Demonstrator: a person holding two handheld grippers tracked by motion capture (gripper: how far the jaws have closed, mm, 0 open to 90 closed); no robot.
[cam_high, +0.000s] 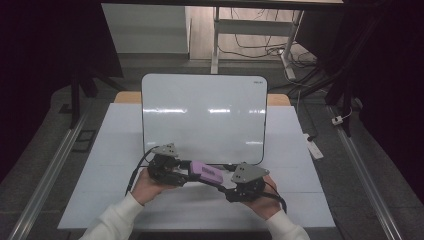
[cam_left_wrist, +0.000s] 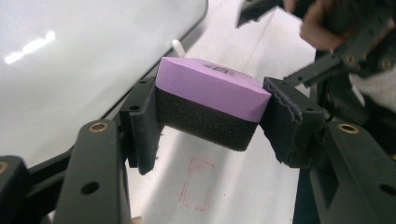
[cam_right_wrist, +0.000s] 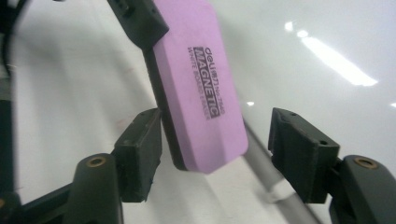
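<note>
Purple whiteboard eraser (cam_left_wrist: 212, 88), lower centre of high view: light, foam-backed, squashy. Left gripper (cam_left_wrist: 210, 121) clamped across its short sides; right gripper (cam_right_wrist: 215, 163) jaws apart, 1 end between.

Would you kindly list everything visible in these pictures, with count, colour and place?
whiteboard eraser: one, purple top with black felt, held above the table's near edge between the two grippers.
whiteboard: one, white with dark rim, lying mid-table.
table: one, white top.
red outline: one, faint rectangle on the table under the eraser.
left gripper: one, black, shut on the eraser's sides.
right gripper: one, black, open around the eraser's end.
hands: two, white sleeves, bottom edge.
</note>
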